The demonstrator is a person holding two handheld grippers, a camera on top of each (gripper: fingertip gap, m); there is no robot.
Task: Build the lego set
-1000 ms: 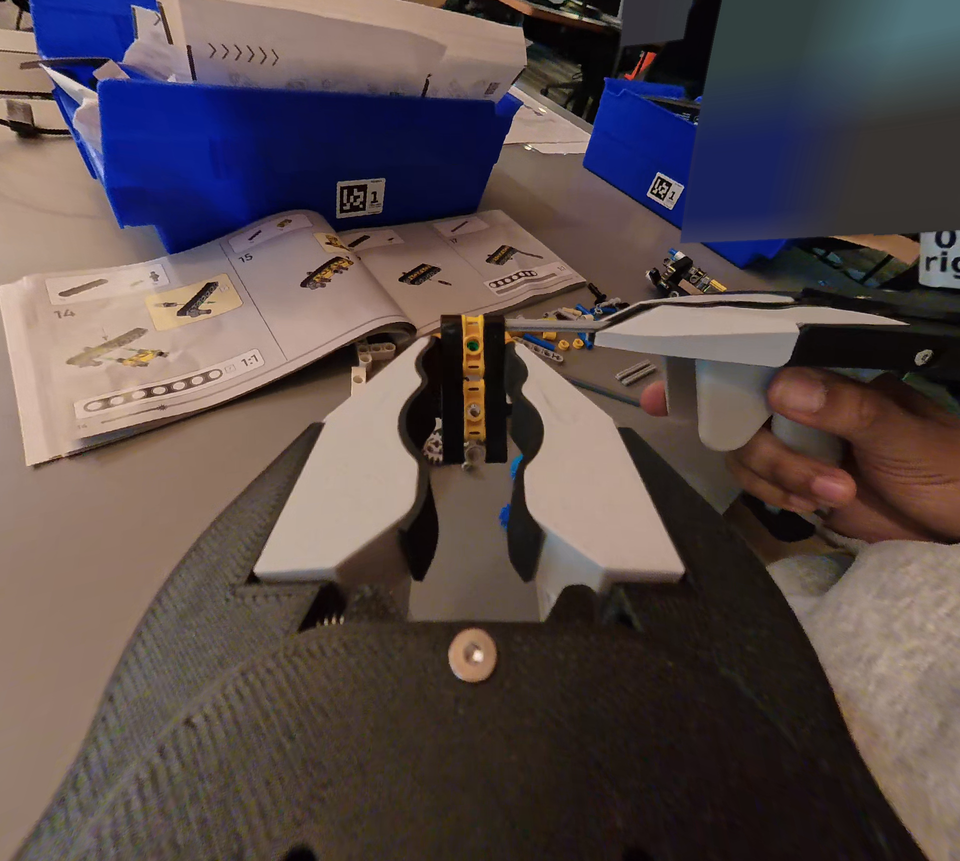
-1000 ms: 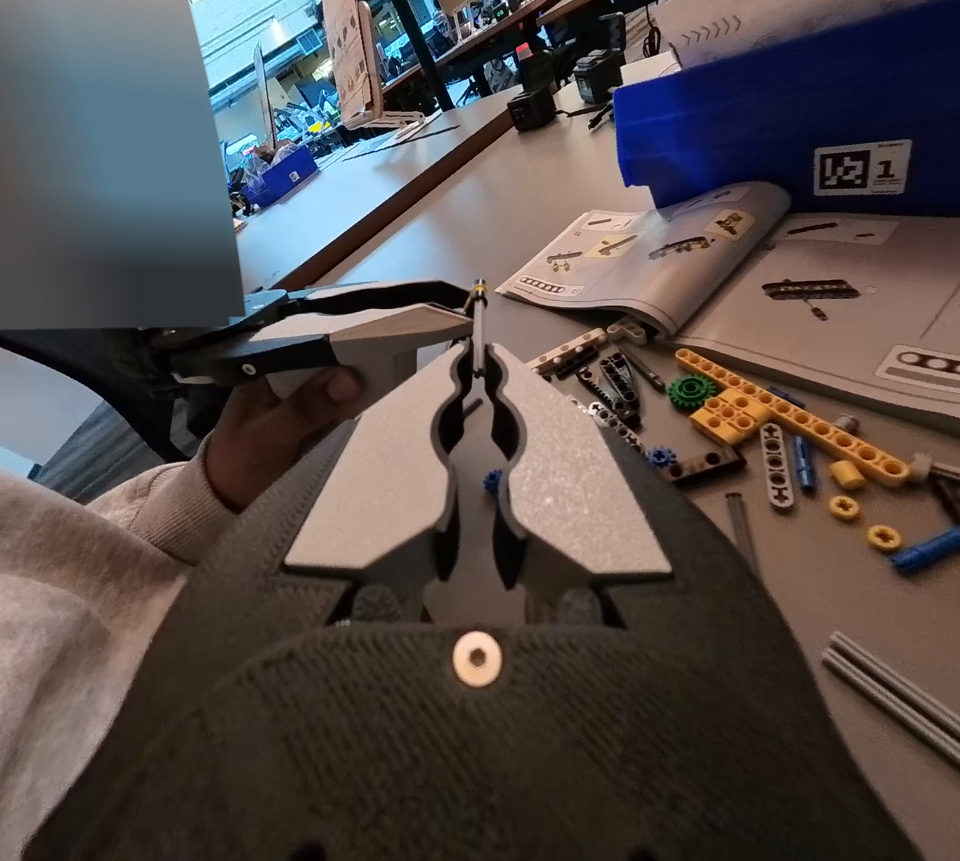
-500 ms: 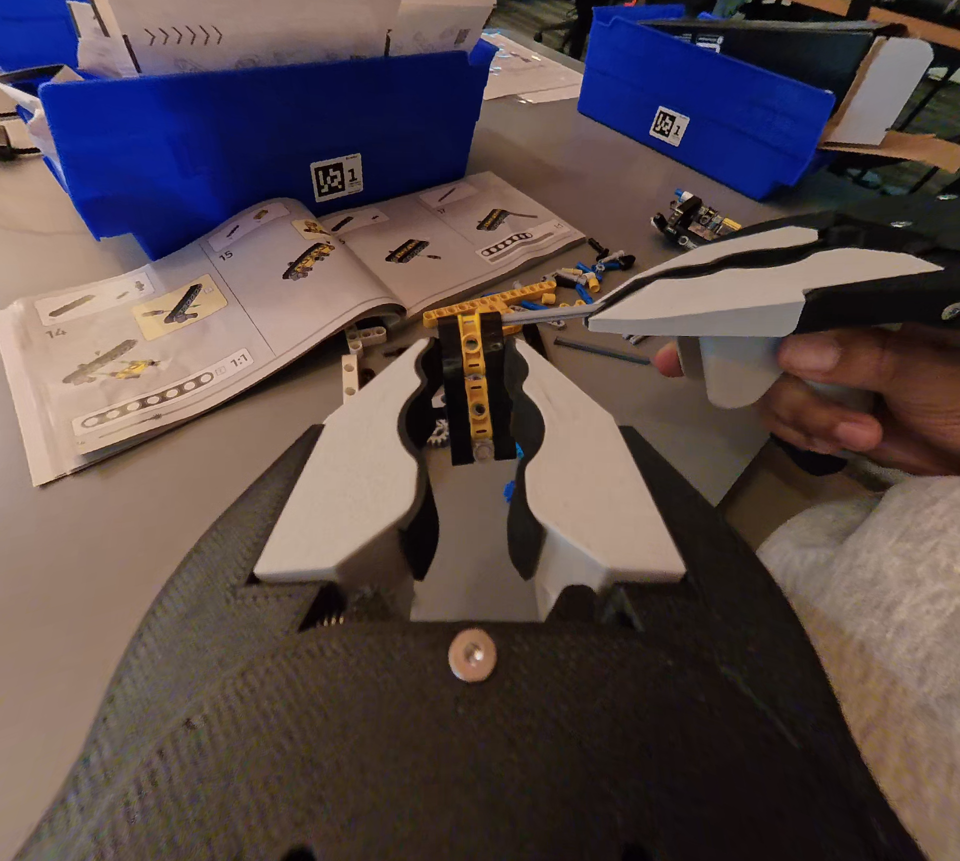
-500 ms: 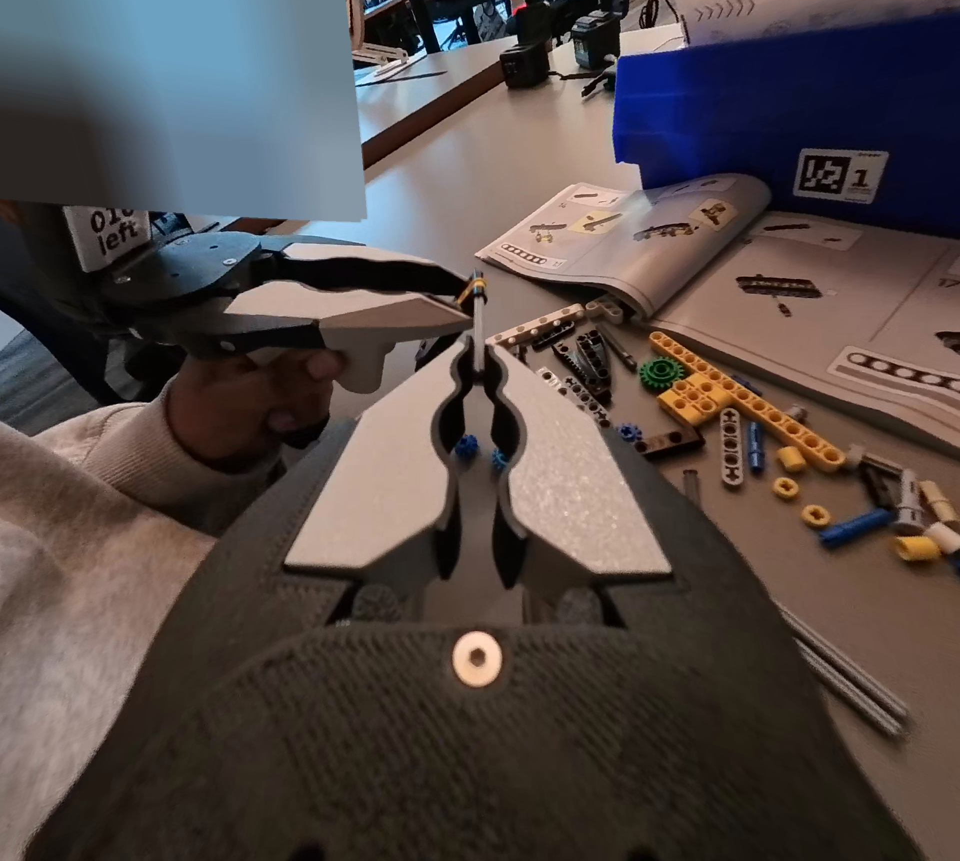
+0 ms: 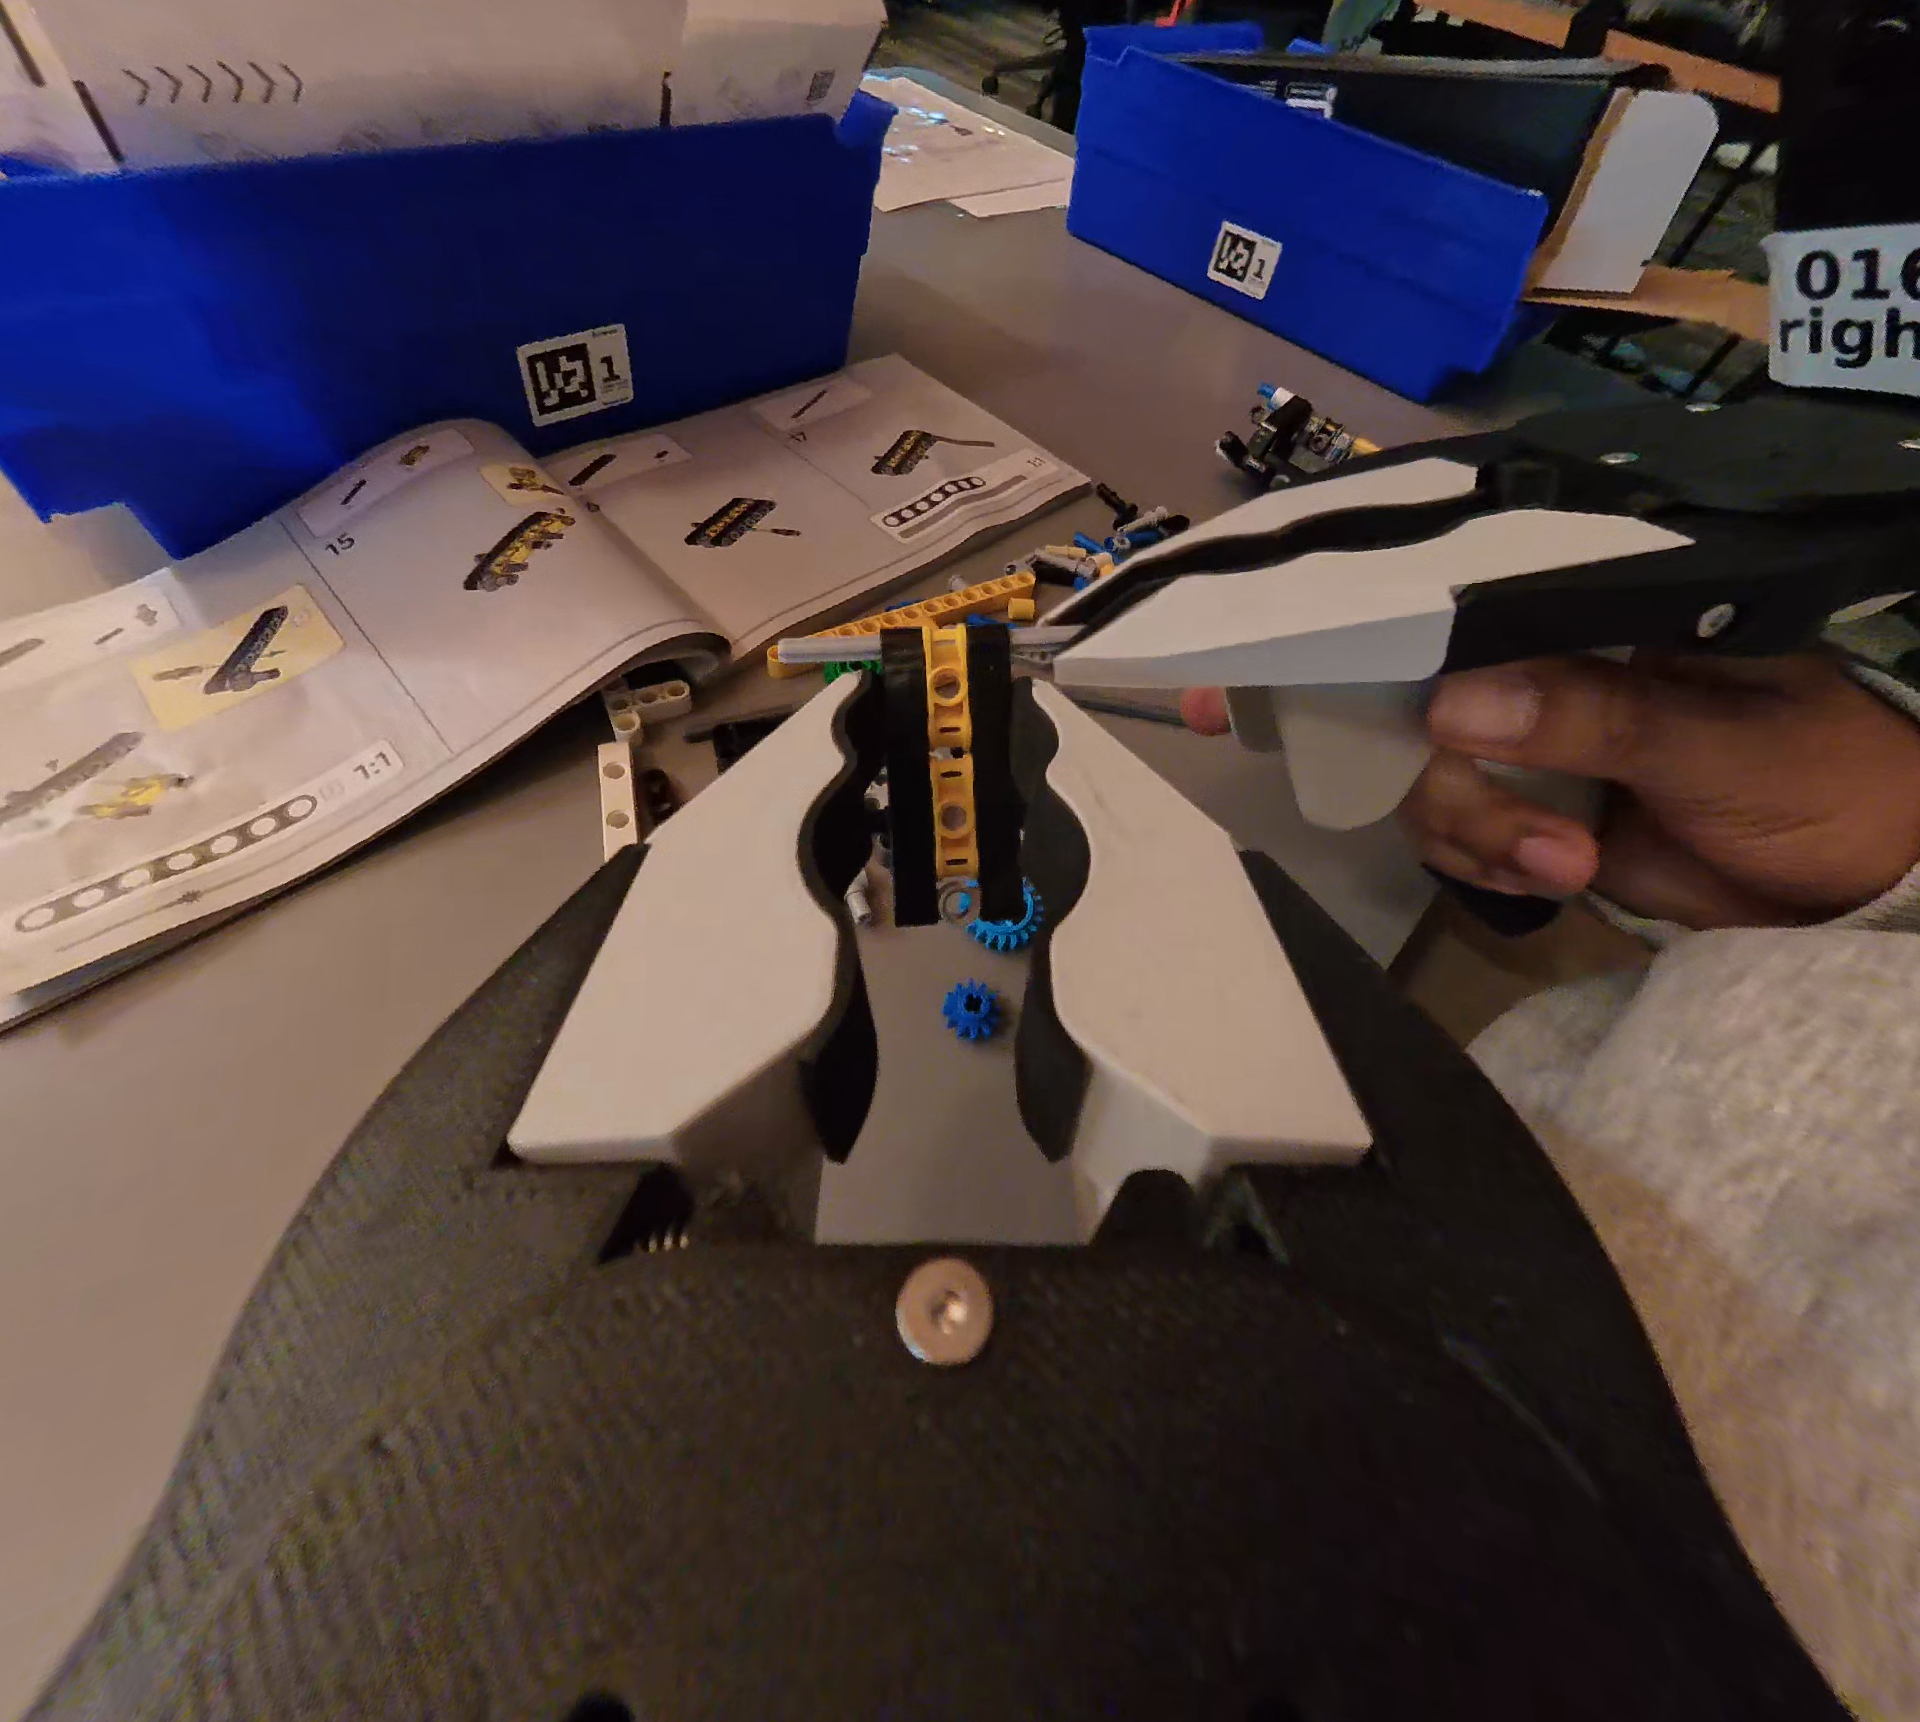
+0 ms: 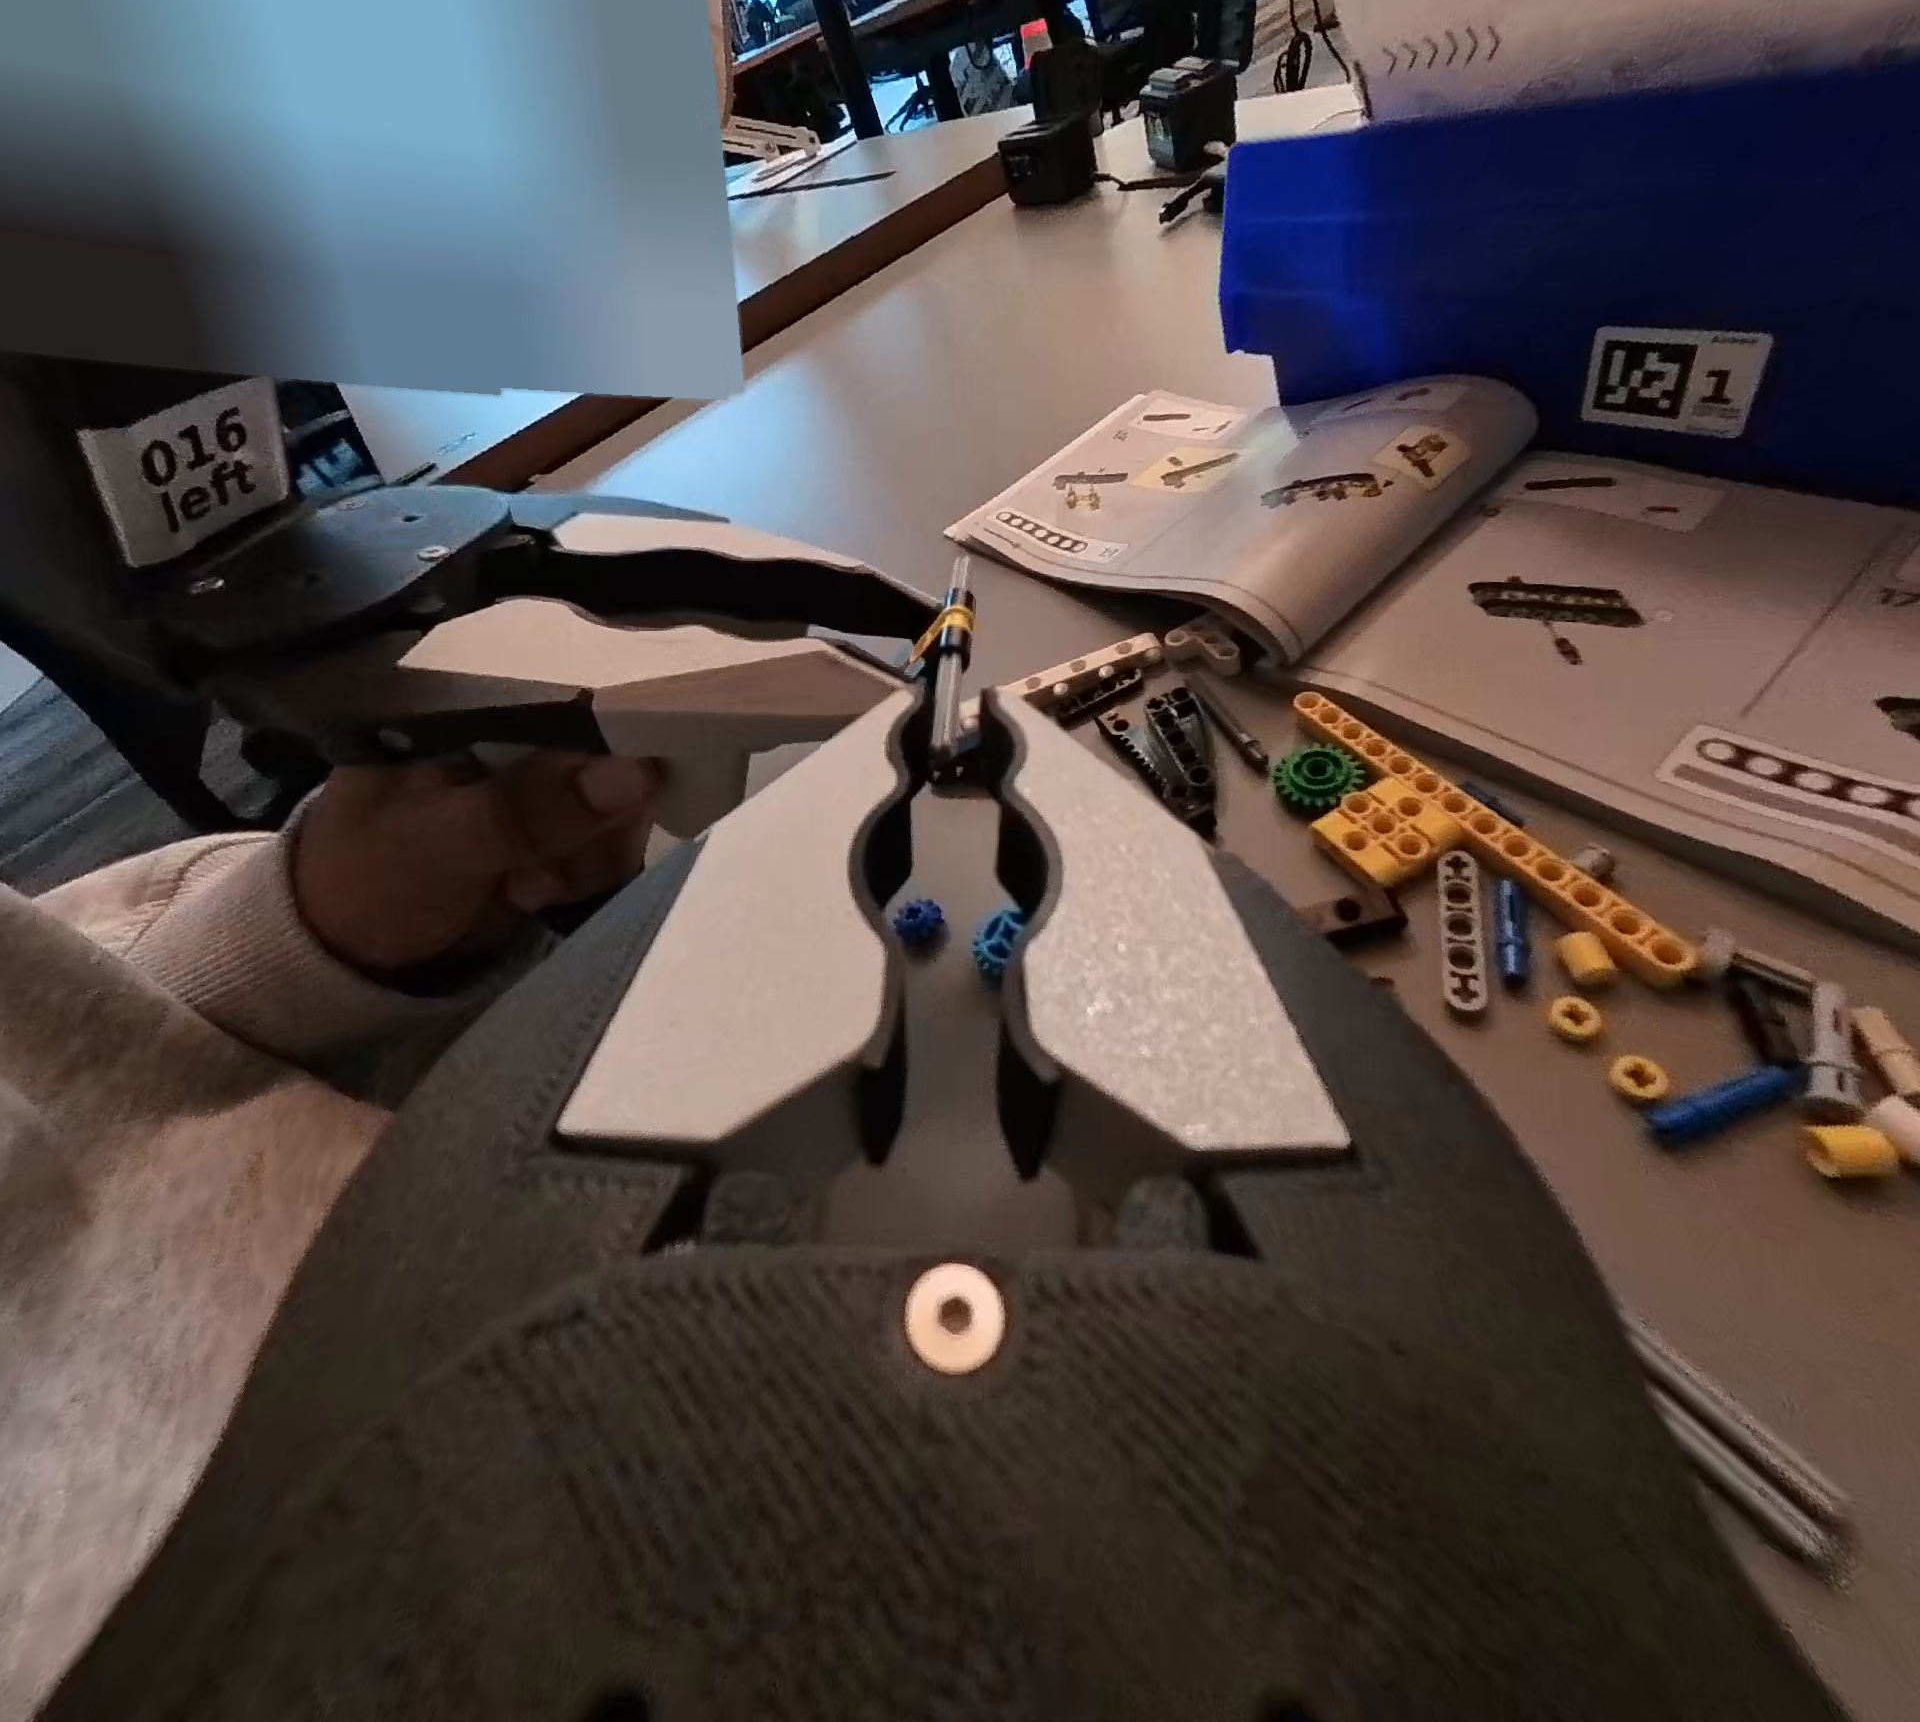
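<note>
Loose pieces littered the grey desk (image 6: 852, 425); left gripper (image 5: 948, 685) fingers clamped the black-and-yellow beam assembly (image 5: 951, 779), right gripper (image 6: 951, 716) fingers pinched its grey axle (image 5: 831, 649).

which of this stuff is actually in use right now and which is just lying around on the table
In use:
- left hand-held gripper, shut on the black and yellow beam stack
- right hand-held gripper, shut on the grey axle running through that stack

Lying about:
- green gear
- long yellow beam
- two blue gears
- open instruction booklet
- blue bins
</note>
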